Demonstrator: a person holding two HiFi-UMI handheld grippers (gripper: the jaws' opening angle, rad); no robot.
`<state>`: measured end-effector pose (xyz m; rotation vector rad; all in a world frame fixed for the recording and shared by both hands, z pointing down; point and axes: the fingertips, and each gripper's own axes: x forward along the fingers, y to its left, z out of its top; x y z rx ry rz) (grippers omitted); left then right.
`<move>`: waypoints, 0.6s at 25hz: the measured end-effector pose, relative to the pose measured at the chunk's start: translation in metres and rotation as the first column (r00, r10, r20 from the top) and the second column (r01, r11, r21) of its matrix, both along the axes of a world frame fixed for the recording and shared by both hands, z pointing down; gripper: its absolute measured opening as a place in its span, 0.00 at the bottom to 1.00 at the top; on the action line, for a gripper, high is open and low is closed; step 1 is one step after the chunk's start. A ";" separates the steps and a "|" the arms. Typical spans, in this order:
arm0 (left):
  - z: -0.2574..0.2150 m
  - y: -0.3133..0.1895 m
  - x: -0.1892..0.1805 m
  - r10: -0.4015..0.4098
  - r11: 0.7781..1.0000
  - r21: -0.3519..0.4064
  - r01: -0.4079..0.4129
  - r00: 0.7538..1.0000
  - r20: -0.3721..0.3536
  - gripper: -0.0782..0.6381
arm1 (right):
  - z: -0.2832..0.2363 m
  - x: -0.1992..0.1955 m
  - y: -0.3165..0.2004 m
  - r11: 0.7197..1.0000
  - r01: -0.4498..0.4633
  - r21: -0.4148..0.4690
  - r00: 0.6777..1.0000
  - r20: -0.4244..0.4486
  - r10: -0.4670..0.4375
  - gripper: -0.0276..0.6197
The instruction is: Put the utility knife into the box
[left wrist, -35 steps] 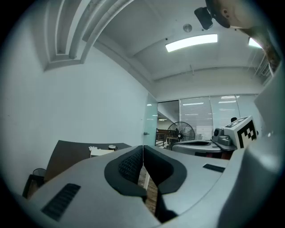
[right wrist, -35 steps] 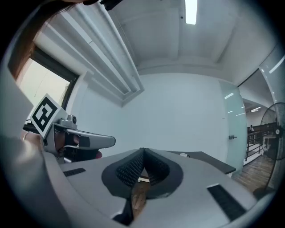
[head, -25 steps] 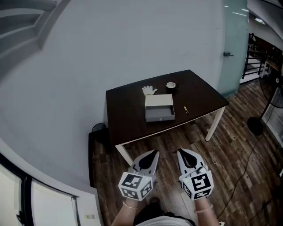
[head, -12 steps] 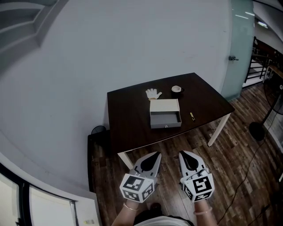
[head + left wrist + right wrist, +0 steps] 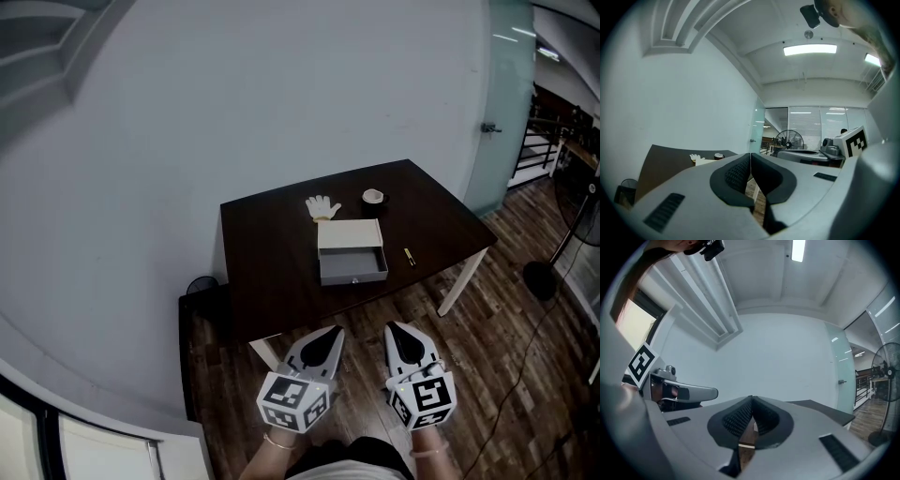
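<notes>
While left tongs (image 5: 332, 333) and right tongs (image 5: 395, 330), both clenched empty, have neared the table (image 5: 272, 253), the knife (image 5: 410, 256) lies well ahead of the right tongs, beside the box (image 5: 352, 251): still approaching.

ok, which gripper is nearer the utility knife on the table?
Right. The right gripper sits almost straight below the utility knife in the head view; the left gripper is further left.
</notes>
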<state>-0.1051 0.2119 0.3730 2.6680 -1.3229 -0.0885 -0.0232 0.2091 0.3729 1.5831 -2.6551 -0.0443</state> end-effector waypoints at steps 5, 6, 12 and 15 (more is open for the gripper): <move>-0.001 -0.022 0.000 0.008 1.000 0.007 -0.007 1.000 -0.021 0.13 | 0.002 0.000 -0.020 1.000 -0.019 -0.009 1.000 0.001 0.019 0.04; -0.001 -0.027 0.001 0.012 1.000 0.005 -0.012 1.000 -0.023 0.13 | 0.002 0.001 -0.024 1.000 -0.022 -0.010 1.000 0.001 0.022 0.04; 0.002 -0.054 0.013 0.036 0.999 -0.005 -0.036 0.999 -0.028 0.13 | 0.005 0.008 -0.054 0.999 -0.029 -0.016 0.999 0.015 0.029 0.04; 0.005 -0.071 0.022 0.046 0.999 -0.009 -0.046 0.999 -0.025 0.13 | 0.007 0.014 -0.073 0.999 -0.026 -0.021 0.999 0.025 0.026 0.04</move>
